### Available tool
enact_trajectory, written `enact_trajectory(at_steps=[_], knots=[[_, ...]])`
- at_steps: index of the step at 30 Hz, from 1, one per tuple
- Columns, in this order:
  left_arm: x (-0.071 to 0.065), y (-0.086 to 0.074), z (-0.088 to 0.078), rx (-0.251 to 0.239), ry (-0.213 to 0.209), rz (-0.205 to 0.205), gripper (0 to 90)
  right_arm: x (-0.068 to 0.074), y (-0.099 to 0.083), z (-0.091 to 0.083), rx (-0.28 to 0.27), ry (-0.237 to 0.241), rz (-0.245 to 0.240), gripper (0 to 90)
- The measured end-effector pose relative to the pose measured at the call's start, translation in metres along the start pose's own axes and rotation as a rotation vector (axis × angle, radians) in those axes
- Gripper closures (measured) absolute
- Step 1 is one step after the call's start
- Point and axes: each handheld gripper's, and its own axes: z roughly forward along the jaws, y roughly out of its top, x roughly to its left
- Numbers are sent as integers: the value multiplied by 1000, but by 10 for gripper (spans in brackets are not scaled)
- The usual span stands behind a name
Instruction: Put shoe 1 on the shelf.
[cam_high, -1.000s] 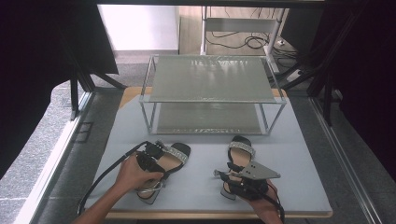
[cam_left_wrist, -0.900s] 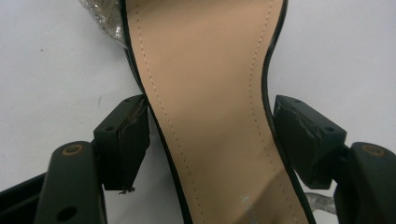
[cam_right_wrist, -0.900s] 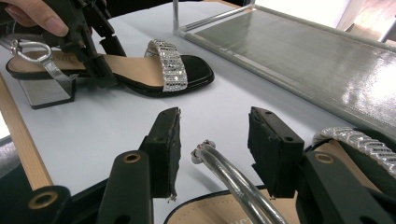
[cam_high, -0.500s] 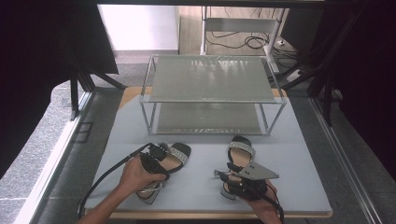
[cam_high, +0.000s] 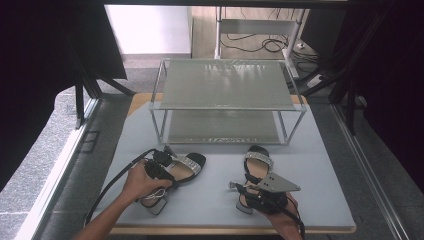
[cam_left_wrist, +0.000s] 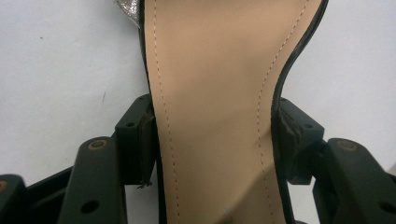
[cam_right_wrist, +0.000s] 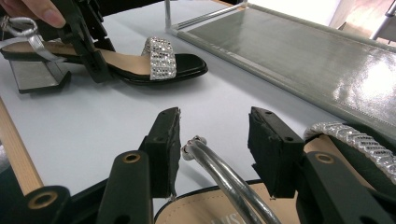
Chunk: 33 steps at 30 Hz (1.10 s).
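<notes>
Two black sandals with rhinestone toe bands lie on the grey table (cam_high: 320, 165). In the left gripper view, my left gripper (cam_left_wrist: 215, 135) is shut on the left sandal (cam_left_wrist: 210, 70), its pads (cam_left_wrist: 140, 135) pressing both edges of the tan insole at the waist. From above, a hand holds this left gripper (cam_high: 161, 165) over the left sandal (cam_high: 187, 165). My right gripper (cam_right_wrist: 215, 140) stands open around the silver ankle strap (cam_right_wrist: 219, 168) of the right sandal (cam_high: 257, 167); the strap sits nearer one pad. The right gripper (cam_high: 248, 192) is low by that sandal's heel.
A two-tier metal rack (cam_high: 225, 82) with grey mesh shelves stands at the back of the table; its lower shelf (cam_right_wrist: 303, 51) lies just beyond the sandals. The table's wooden front edge (cam_right_wrist: 14, 149) is close to the hands. Cables lie on the floor behind.
</notes>
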Motion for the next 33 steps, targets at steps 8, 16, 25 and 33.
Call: enact_trajectory(at_steps=[8, 16, 25, 33], knots=[[5, -1, -12, -35, -56, 15, 401, -2, -1, -2, -4, -4, 17, 542], [4, -3, -46, -114, -83, 43, 403, -2, -2, -2, -2, -5, 21, 541], [-4, 0, -78, -186, -96, 80, 403, -3, -3, -4, -7, -10, 24, 537], [-16, 14, -111, -228, -81, 129, 403, -4, -6, -3, -1, -12, 37, 535]])
